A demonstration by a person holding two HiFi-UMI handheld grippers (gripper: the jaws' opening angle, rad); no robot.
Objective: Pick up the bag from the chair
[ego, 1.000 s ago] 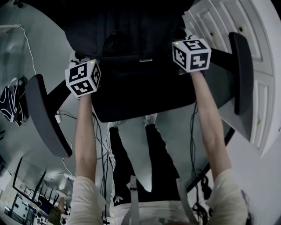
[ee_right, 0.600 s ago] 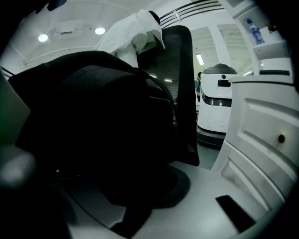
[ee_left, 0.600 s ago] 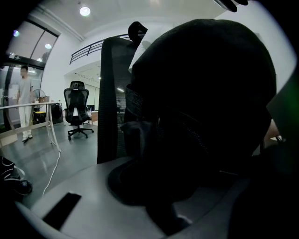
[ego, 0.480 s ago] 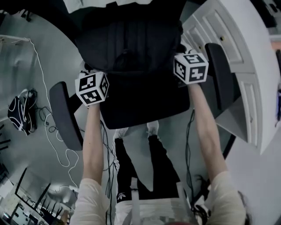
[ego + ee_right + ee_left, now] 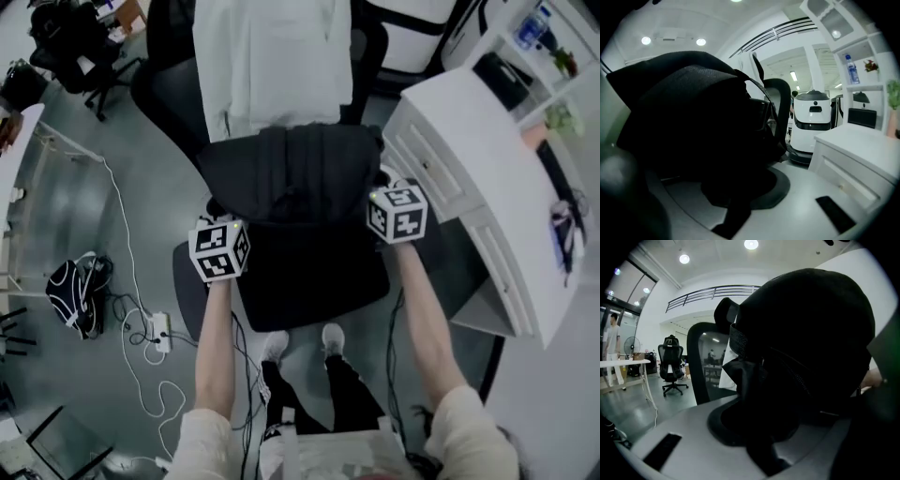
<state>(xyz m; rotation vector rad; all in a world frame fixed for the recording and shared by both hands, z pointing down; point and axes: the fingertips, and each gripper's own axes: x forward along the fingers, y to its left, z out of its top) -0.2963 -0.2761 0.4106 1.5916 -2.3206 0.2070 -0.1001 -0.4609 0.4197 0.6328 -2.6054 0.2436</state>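
A black backpack [image 5: 291,178] hangs above the seat of a black office chair [image 5: 309,277], held at its two sides. My left gripper [image 5: 215,214] is shut on the bag's left edge, my right gripper [image 5: 385,186] on its right edge. The right jaws have just been closing, with bag fabric between them. In the left gripper view the bag [image 5: 806,357] fills the right half close to the camera. In the right gripper view the bag [image 5: 689,122] fills the left half. The bag's dark fabric hides the fingertips in every view.
A white cabinet with drawers [image 5: 469,187] stands close on the right. A white jacket [image 5: 272,66] hangs on the chair back beyond the bag. On the floor at the left lie a power strip with cables [image 5: 155,328] and a dark bag [image 5: 75,291]. My feet [image 5: 300,342] stand before the chair.
Both grippers have risen together with the backpack between them. The bag has come up off the seat, and the chair now looks smaller and farther below.
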